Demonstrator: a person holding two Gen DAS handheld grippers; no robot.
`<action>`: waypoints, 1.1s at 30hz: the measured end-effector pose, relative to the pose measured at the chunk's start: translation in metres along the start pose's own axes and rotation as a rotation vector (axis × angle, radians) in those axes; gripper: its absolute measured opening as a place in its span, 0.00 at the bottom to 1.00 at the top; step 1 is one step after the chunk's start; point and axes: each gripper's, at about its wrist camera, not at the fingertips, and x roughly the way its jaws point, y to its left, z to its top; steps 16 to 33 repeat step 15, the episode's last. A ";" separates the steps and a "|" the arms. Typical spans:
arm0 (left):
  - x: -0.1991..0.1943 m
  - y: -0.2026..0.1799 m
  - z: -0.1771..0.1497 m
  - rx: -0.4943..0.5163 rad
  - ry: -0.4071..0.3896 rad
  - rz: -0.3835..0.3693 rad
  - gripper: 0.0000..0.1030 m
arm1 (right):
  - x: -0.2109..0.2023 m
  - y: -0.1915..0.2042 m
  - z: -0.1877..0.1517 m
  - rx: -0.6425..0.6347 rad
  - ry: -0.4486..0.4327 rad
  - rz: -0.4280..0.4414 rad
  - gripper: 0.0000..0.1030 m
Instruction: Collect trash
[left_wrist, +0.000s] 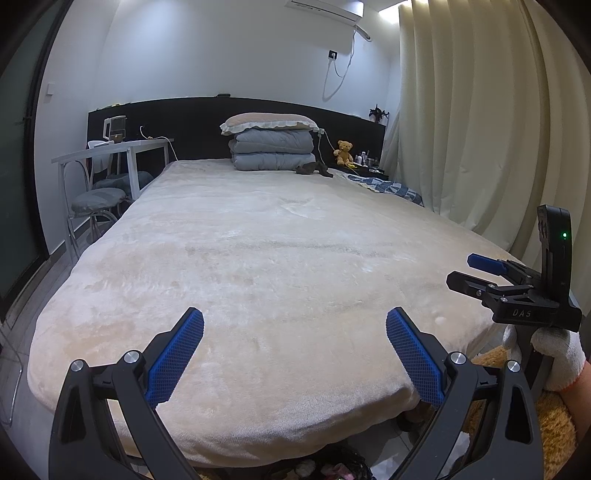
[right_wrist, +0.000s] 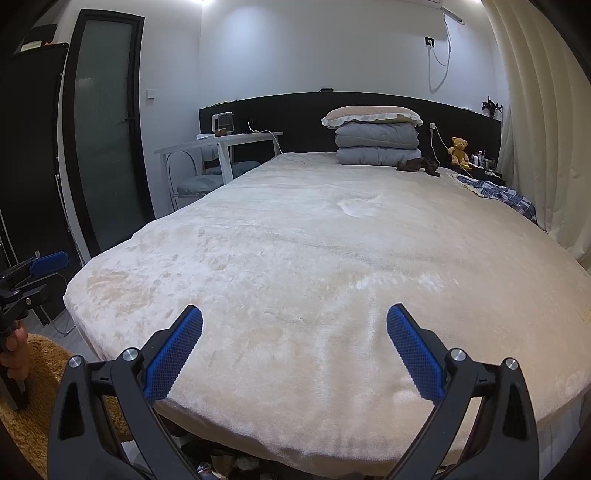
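Two splayed grippers (left_wrist: 294, 334) (right_wrist: 294, 330) above floor trash (right_wrist: 236, 463)

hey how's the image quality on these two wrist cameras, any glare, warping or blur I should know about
Left wrist view: strong fisheye bend, the bed bulges and the curtain curves; black corners; bright ceiling glare at top right; left tool sharp. Right wrist view: same warping, the door bows; glare at the top edge; the clutter under the bed's foot is dark and hard to read; right tool sharp.
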 end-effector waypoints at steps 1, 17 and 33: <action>0.000 0.000 0.000 0.000 -0.001 -0.001 0.93 | 0.000 0.001 0.000 -0.002 0.002 0.000 0.96; -0.002 0.000 0.002 -0.001 -0.003 -0.002 0.93 | -0.001 0.002 -0.002 -0.007 0.003 -0.005 0.96; -0.002 0.000 0.002 -0.001 -0.003 -0.002 0.93 | -0.001 0.002 -0.002 -0.007 0.003 -0.005 0.96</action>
